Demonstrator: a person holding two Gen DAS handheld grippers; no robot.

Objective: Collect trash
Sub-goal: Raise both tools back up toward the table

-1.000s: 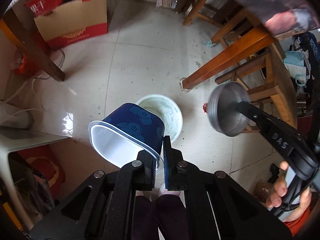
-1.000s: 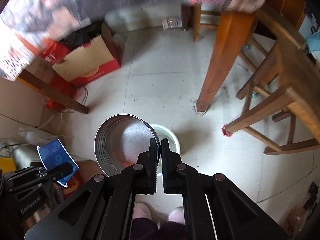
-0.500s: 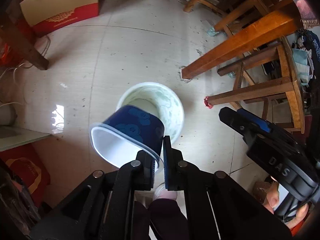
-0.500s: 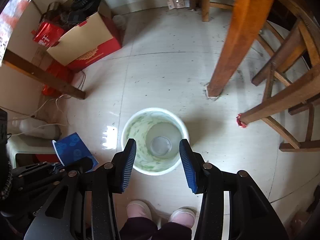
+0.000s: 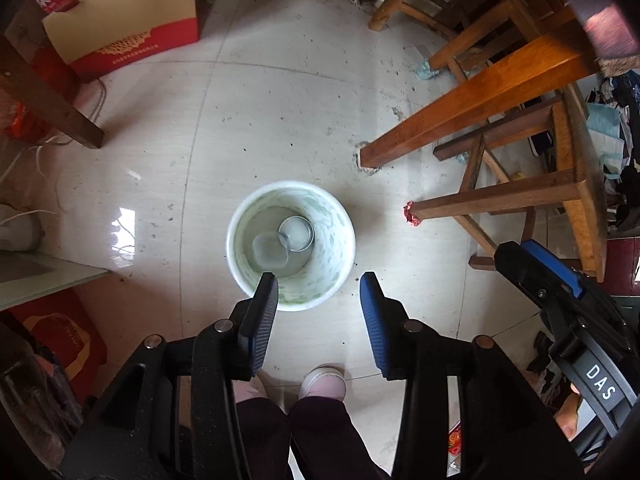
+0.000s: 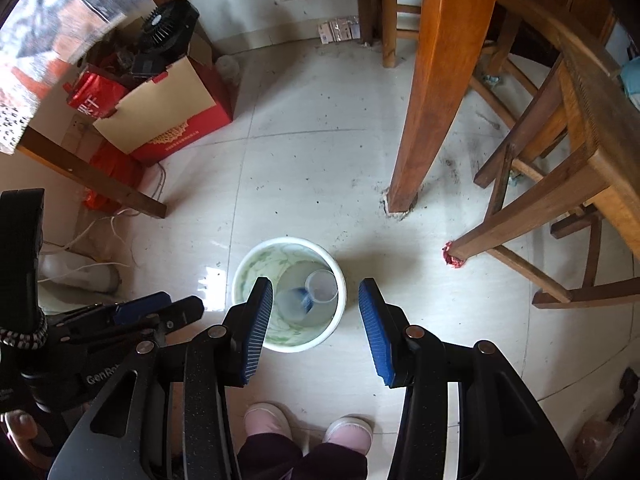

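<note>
A white bin (image 5: pixel 340 216) with a green-patterned inside stands on the tiled floor; it also shows in the right wrist view (image 6: pixel 340 276). Inside lie the round metal tin (image 5: pixel 297 233) and the blue plastic cup (image 5: pixel 270 257), seen mouth-up. In the right wrist view the tin (image 6: pixel 321 286) and the cup (image 6: pixel 294 304) lie side by side at the bottom. My left gripper (image 5: pixel 319 292) is open and empty above the bin's near rim. My right gripper (image 6: pixel 316 298) is open and empty above the bin.
A thick wooden table leg (image 6: pixel 424 92) stands just beyond the bin on the right. Wooden stools (image 5: pixel 532 184) crowd the right side. A red and tan cardboard box (image 5: pixel 120 24) sits far left. White cables (image 6: pixel 84 236) lie at left. The person's feet (image 6: pixel 308 428) are below the grippers.
My left gripper opened and the blue cup fell into the bin. My right gripper opened earlier and the metal tin dropped in. Both grippers hang empty over the bin.
</note>
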